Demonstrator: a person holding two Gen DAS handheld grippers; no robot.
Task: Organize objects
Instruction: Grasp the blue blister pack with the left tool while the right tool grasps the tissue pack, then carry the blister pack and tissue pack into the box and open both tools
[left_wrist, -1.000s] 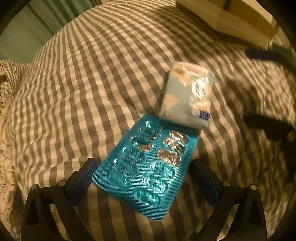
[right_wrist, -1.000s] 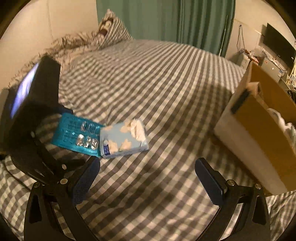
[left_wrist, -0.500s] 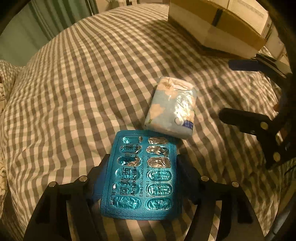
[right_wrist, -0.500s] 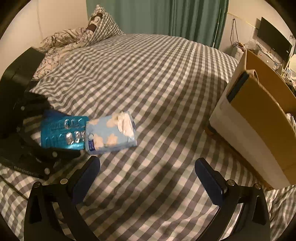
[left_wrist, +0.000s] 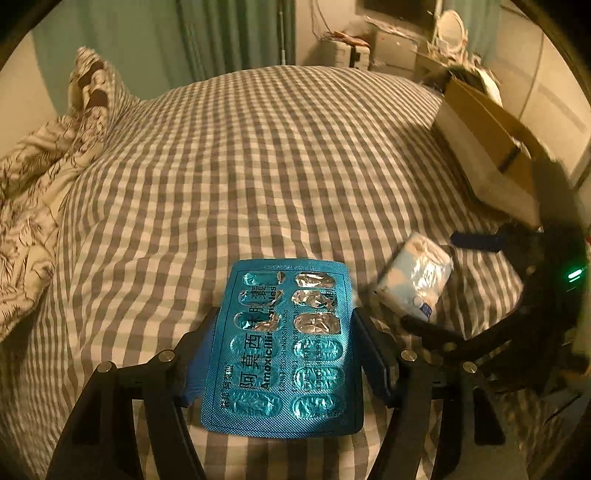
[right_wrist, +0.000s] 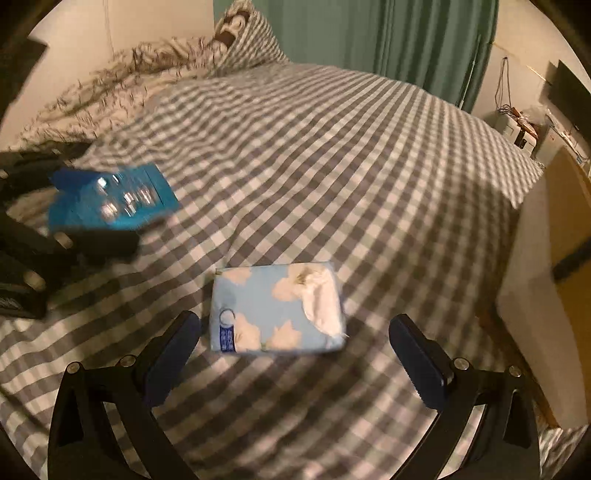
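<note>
The bed (left_wrist: 280, 155) fills the room, covered in a grey-and-white checked sheet, with a rumpled leaf-patterned duvet (left_wrist: 33, 206) and a checked pillow (right_wrist: 255, 40) at its head before green curtains (right_wrist: 406, 37). An open cardboard box (left_wrist: 487, 147) sits at the bed's edge on the right-hand side; its contents are too indistinct to identify. The left tongs (left_wrist: 284, 354) are raised above the sheet and closed against the two long edges of a teal blister pack (left_wrist: 286, 347), which lies flat between the blue pads with its foil side up; the print reads "Amoxicillin" alongside Chinese characters, and several pockets on the upper rows are torn open and silvery. From the right wrist view the same pack (right_wrist: 110, 199) appears blurred, held clear of the bedding at the left. The right tongs (right_wrist: 295, 347) stand wide open, holding nothing, lowered close to the sheet with one finger on either side of a light blue tissue packet (right_wrist: 277, 310) printed with white clouds. The packet lies flat on the bed, white tissue showing at its opened end, a small blue label at its near left corner. The left finger sits just beside the packet; the right finger stands apart from it. Contact cannot be confirmed.
</note>
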